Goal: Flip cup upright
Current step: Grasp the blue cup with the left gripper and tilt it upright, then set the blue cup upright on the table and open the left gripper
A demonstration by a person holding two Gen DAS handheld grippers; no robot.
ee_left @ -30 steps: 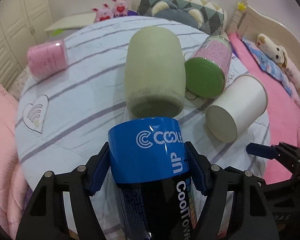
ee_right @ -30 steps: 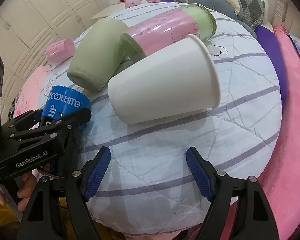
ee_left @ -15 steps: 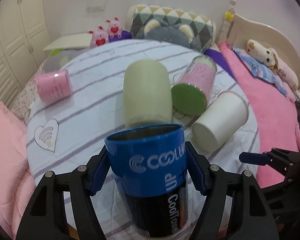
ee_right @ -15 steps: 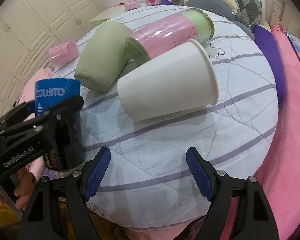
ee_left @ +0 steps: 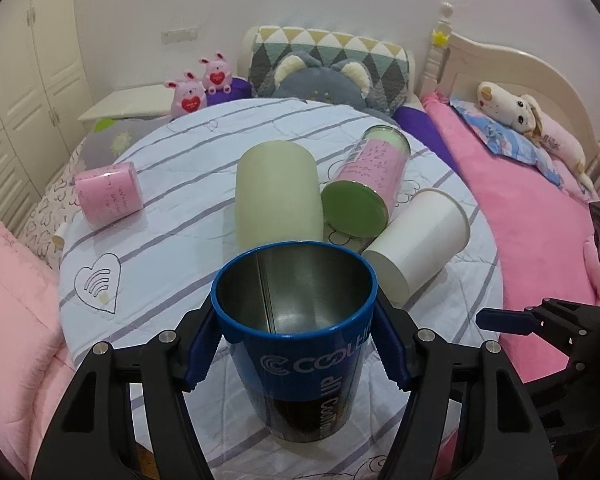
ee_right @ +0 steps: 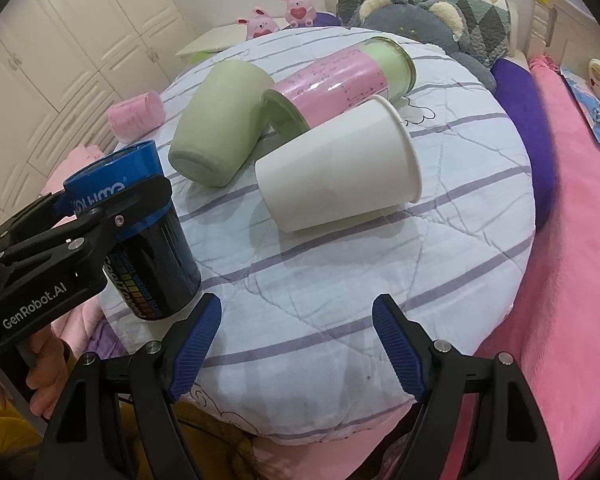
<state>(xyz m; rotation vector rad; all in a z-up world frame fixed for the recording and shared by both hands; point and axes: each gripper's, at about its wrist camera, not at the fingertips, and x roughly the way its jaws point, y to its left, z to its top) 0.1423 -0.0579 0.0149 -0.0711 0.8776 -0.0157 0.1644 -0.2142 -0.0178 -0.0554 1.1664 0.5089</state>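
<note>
Two claws appear at the near edge of a round desk (ee_right: pixel 380 280) under a striped quilt. Left claw (ee_left: pixel 296 344): blue pads clamped on the rim band of the blue cup (ee_left: pixel 296 336), which stands mouth up, slightly tilted, at the desk's near edge. Right claw (ee_right: pixel 296 340): jaws spread apart, holding nothing, to the right of the blue cup. Beyond the blue cup, three vessels lie on their sides, touching: a green cup (ee_left: pixel 276 196), a pink-labelled jar (ee_left: pixel 364 184) and a white paper cup (ee_left: pixel 420 240). Far left of the blue cup lies a small pink cup (ee_left: pixel 108 194).
</note>
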